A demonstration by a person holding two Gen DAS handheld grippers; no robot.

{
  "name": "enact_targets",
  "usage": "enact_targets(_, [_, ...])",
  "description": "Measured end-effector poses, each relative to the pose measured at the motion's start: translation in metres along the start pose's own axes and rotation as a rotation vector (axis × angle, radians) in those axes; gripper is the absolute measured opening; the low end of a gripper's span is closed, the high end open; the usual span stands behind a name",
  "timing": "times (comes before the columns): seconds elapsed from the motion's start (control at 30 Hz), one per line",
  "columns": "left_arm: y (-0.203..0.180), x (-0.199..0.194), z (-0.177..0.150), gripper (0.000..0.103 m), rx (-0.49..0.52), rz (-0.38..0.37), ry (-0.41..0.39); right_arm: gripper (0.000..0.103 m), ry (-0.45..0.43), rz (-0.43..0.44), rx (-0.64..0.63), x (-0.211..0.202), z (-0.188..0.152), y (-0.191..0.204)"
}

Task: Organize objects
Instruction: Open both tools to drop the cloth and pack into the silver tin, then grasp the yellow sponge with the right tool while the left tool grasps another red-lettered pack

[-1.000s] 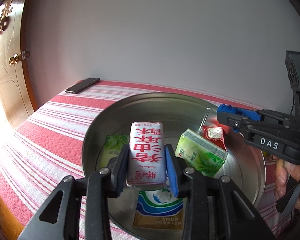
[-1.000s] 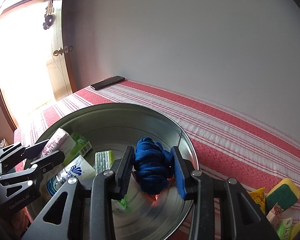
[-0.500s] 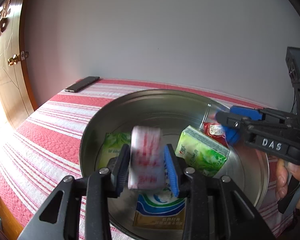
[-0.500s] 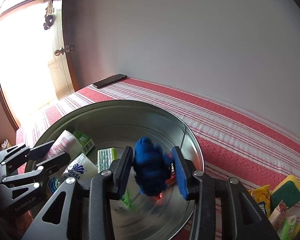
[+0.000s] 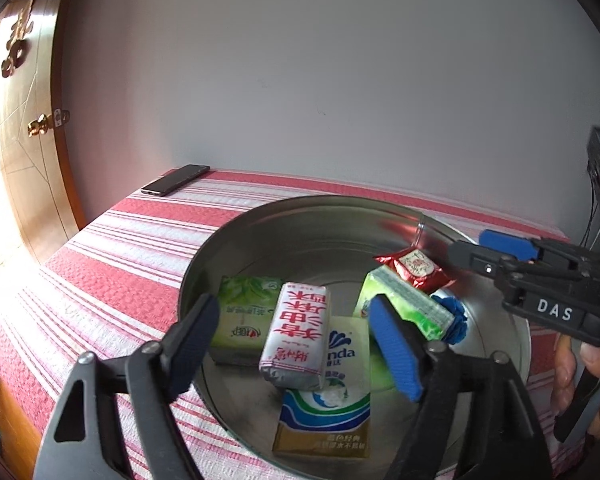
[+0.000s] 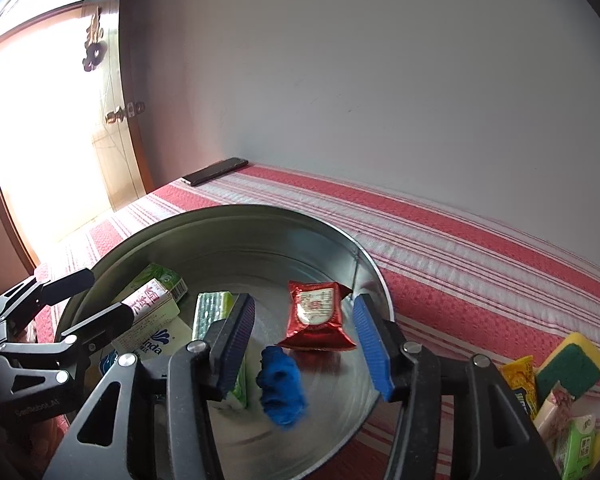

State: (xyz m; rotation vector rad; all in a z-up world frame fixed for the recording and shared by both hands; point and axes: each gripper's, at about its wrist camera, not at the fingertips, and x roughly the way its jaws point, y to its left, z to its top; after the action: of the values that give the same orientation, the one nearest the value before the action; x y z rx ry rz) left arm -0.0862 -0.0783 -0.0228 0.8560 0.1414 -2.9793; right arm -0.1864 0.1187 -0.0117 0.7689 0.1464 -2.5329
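Tongs gape, jaws just opened: left gripper (image 5: 304, 344) over the soft, light tissue pack (image 5: 296, 336); right gripper (image 6: 306, 344) above limp blue cord (image 6: 280, 390), best pinched mid-bundle.

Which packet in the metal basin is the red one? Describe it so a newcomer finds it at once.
Start at the round metal basin on the red-striped cloth. Look toward its far right wall, beyond the blue bundle lying on the floor. The red foil packet lies there, leaning on a green pack; it is the only shiny red wrapper, with a pale label in its middle.
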Motion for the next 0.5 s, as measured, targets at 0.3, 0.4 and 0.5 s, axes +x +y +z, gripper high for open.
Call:
enact_targets(0.3, [-0.019, -0.015, -0.004, 0.087, 0.001, -0.023, -0.033, 0.062, -0.052, -0.014, 0.058, -0.028, -0.015, -0.024])
enact_targets(0.4, [-0.035, -0.019, -0.007, 0.087, 0.026, -0.041, -0.037, 0.062, -0.065, -0.025, 0.078, -0.039, -0.022, -0.037])
enact_targets(0.5, [-0.059, -0.026, -0.010, 0.087, 0.078, -0.059, -0.042, 0.062, -0.079, -0.041, 0.090, -0.054, -0.029, -0.053])
